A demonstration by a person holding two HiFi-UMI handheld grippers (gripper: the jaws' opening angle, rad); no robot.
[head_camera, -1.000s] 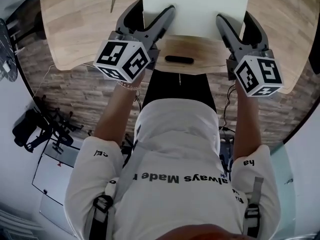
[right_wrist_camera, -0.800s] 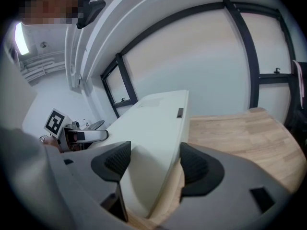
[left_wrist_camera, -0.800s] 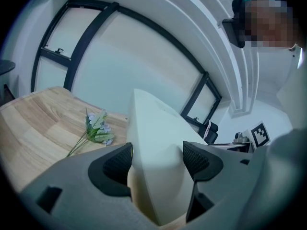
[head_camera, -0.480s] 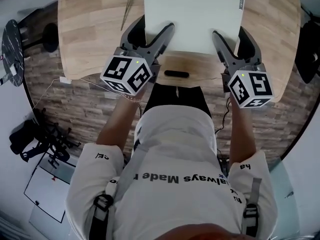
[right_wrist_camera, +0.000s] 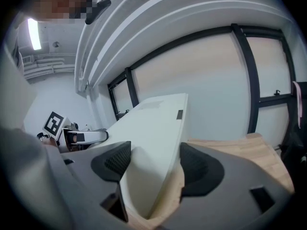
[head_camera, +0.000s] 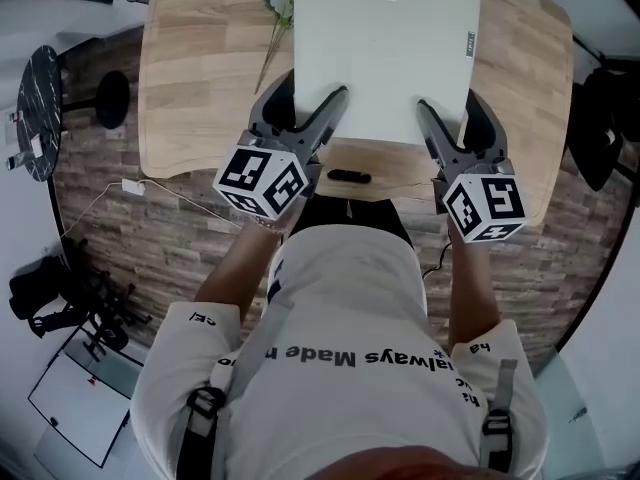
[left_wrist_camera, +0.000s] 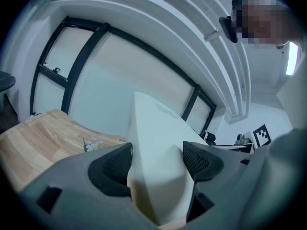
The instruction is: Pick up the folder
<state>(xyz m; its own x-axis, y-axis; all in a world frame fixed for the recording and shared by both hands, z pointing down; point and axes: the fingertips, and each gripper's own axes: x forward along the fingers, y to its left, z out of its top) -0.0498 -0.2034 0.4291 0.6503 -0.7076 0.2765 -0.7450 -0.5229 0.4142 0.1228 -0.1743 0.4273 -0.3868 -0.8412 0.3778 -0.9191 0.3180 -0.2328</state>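
Folder (head_camera: 385, 48): smooth, matt, off-white; card or plastic, cannot tell which.
Table (head_camera: 200, 78): pale wood, clear grain, low sheen.
Left gripper (head_camera: 312, 86) and right gripper (head_camera: 447, 98): grey moulded plastic, matt.
Pads (left_wrist_camera: 117, 163): black, finely dimpled, looks rubbery.
Marker cubes (head_camera: 262, 180): flat white faces, black print, no gloss.
Floor (head_camera: 150, 238): brown, streaked, reads as rough plank or tile.
Shirt (head_camera: 345, 298): white cloth, soft creases, dark print.
Window frames (right_wrist_camera: 249, 80): dark, smooth finish.
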